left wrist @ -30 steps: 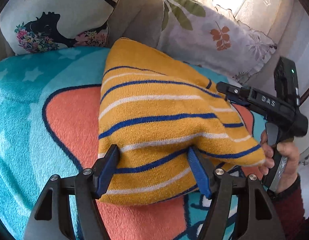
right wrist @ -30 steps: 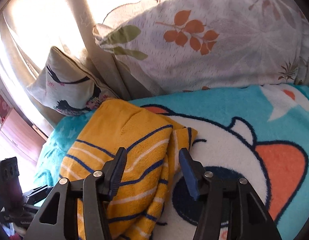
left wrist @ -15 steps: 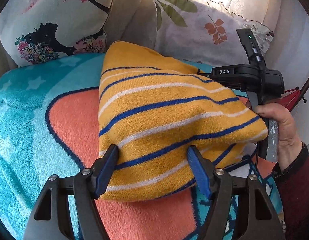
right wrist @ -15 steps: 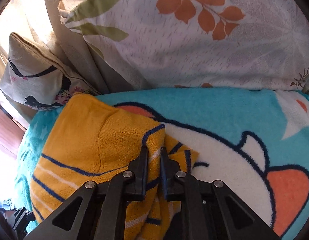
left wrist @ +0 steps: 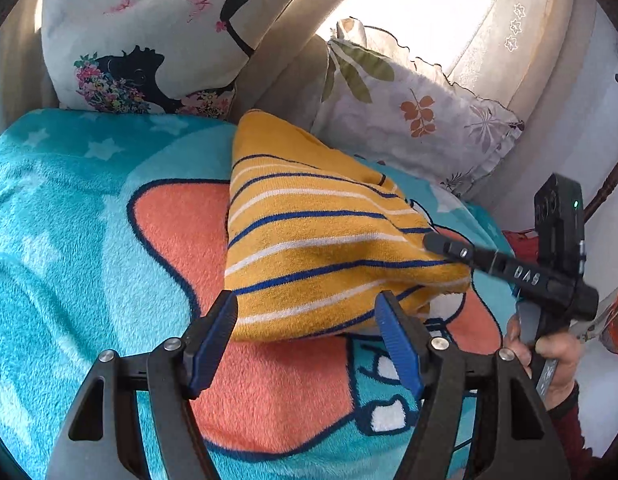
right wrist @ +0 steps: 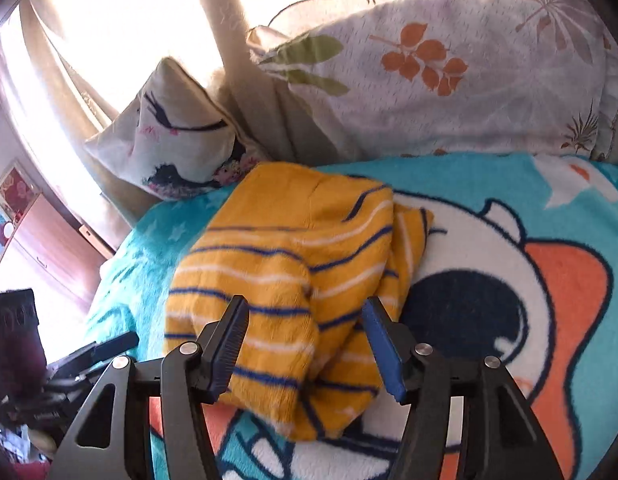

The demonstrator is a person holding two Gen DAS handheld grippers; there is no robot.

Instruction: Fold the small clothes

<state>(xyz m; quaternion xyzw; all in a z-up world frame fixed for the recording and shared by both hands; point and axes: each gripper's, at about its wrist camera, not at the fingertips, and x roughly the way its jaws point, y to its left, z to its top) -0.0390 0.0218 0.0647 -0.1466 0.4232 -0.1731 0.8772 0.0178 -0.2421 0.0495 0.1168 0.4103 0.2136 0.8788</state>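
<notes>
Lying folded on the turquoise cartoon-print fleece blanket (left wrist: 69, 220), the mustard-yellow knit sweater with blue and white stripes (left wrist: 321, 248) is filling the left wrist view, where the left gripper (left wrist: 307, 338) is hovering with its blue-padded jaws spread wide at the near edge; the right gripper (left wrist: 441, 242), lettered "DAS", is reaching in beside the sweater. Looking from the right wrist, the right gripper is standing open over the sweater's near end, gripping nothing, below a leaf-print pillow (right wrist: 449, 80).

One striped sweater (left wrist: 317, 240), folded. Two pillows: a leaf-print pillow (left wrist: 413, 120) and a silhouette pillow (left wrist: 149, 36). One cartoon blanket (left wrist: 69, 240). Two grippers: left gripper (left wrist: 309, 336), right gripper (right wrist: 307, 344).
</notes>
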